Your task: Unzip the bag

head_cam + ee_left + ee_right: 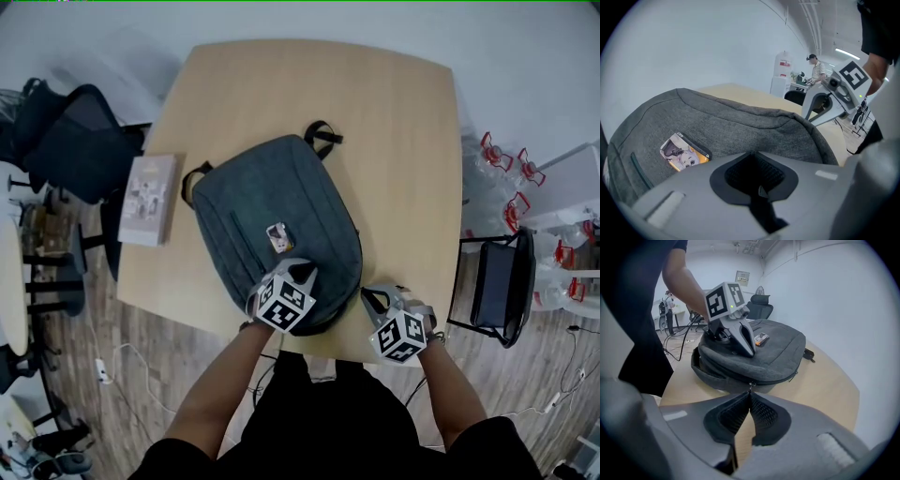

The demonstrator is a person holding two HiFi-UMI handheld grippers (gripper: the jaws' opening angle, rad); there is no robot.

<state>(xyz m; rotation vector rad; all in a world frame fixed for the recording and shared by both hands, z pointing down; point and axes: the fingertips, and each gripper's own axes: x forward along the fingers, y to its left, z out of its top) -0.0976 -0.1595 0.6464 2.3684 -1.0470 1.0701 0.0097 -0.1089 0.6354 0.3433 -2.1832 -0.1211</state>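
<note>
The right gripper point(750, 393) is clenched on the zip pull point(750, 386) at the 5 o'clock edge of the bag point(272, 225), mid-table point(394, 122). It should probably draw along the zip line, low and steady, while the left gripper point(302, 274), jaws together, pins the bag's 6 o'clock end.

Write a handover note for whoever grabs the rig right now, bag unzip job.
Left gripper: shut, tips pressed down on the top of the bag at its near end, steadying it.
Right gripper: shut on the zipper pull on the bag's side.
Bag: grey backpack, lying flat on the wooden table.
Done: bag pinned, pull gripped.
Left: the zip looks mostly closed. Draw the pull along the seam, probably with the bag held down.
</note>
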